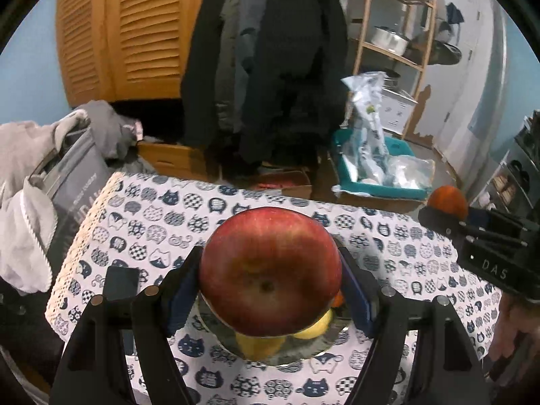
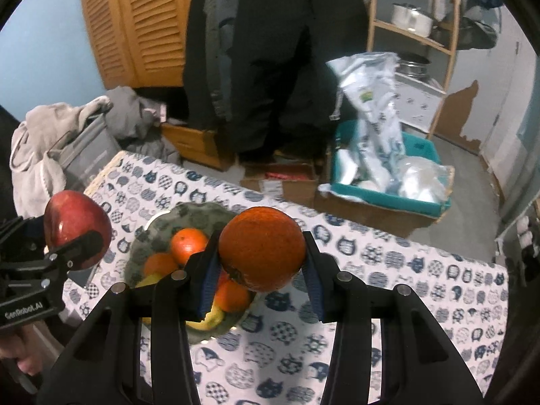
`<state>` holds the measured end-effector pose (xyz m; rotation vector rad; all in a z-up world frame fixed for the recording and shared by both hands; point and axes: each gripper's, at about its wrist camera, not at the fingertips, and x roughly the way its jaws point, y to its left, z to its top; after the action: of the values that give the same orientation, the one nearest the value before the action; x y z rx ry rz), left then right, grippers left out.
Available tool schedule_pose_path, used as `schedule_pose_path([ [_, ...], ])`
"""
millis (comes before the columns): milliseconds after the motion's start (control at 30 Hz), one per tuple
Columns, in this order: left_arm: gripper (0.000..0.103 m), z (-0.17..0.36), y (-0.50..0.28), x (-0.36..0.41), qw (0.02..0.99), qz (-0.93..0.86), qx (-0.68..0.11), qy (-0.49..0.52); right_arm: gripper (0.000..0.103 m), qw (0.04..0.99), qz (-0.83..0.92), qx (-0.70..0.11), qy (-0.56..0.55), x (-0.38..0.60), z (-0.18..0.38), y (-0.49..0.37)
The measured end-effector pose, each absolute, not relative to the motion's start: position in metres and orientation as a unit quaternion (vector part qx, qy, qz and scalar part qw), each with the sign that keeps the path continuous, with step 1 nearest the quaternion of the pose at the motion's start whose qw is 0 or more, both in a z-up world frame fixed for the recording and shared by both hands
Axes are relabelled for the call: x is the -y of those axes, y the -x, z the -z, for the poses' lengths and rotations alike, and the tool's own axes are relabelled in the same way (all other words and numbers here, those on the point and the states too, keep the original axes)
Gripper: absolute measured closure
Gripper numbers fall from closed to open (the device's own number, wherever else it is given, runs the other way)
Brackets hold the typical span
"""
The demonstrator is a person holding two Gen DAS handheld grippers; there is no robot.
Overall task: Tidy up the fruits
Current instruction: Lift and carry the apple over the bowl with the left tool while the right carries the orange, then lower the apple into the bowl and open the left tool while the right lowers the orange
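Glossy red apple (image 1: 270, 270) clamped in left gripper (image 1: 270, 290) above fruit bowl (image 2: 189, 216), orange (image 2: 262, 248) pinched in right gripper (image 2: 261, 270) beside it.

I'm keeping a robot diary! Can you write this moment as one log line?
left gripper: shut on apple above fruit plate | right gripper: shut on orange | plate: oranges, yellow fruit

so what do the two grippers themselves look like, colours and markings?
Both are matte black, with angular linkage arms pinned by silver round pivots and blue ribbed pads lining the jaws. The left gripper carries white "GenRobot.AI" lettering on its body, seen from the right wrist view. The right gripper shows white "DAS" lettering and exposed black rods, seen from the left wrist view.
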<state>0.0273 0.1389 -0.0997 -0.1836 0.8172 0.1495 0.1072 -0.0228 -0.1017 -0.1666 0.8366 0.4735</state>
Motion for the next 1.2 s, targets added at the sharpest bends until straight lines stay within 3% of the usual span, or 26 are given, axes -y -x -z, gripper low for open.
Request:
schedule_pose_path([
  [533,0.025,0.167,-0.063,-0.193,0.872,-0.101,-0.464,0.119,0.059,0.846,-0.267,-0.453,0.087,-0.039,0.160,-0.132],
  [1200,0.025,0.239,-0.102,-0.204,0.829,-0.097,-0.530,0.151,0.059,0.818,-0.273,-0.500,0.074,-0.045,0.211,-0.150],
])
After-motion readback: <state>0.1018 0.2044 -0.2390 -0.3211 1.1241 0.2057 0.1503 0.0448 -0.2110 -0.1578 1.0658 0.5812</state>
